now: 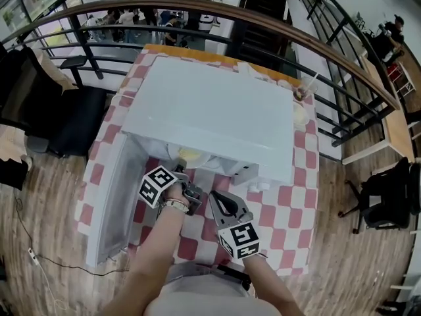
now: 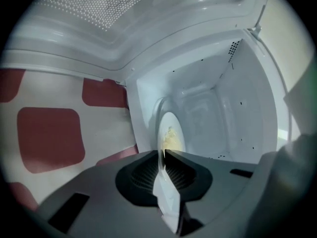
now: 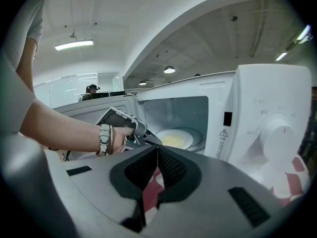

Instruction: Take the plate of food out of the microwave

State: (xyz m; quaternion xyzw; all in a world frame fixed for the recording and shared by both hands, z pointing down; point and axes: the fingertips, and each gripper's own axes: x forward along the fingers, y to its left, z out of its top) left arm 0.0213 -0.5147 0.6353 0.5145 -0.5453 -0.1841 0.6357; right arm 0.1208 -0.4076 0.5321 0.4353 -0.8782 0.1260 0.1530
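A white microwave (image 1: 210, 110) stands on the checked table with its door (image 1: 115, 203) swung open to the left. Inside lies a white plate (image 3: 181, 139) with yellow food on it. In the left gripper view the plate (image 2: 172, 128) reaches from the cavity down between the jaws, whose pads press on its near rim. My left gripper (image 1: 181, 173) is at the microwave's mouth, shut on that rim (image 2: 166, 192). My right gripper (image 1: 216, 197) hovers in front of the opening, a little to the right, shut and empty. From the right gripper view the left gripper (image 3: 148, 139) reaches into the cavity.
The table's cloth (image 1: 289, 209) is red-and-white checked. The control panel with its knob (image 3: 277, 133) is on the microwave's right. A cup with a straw (image 1: 302, 94) stands behind the microwave. A railing (image 1: 342, 58) runs behind the table, and a black chair (image 1: 79, 117) stands at the left.
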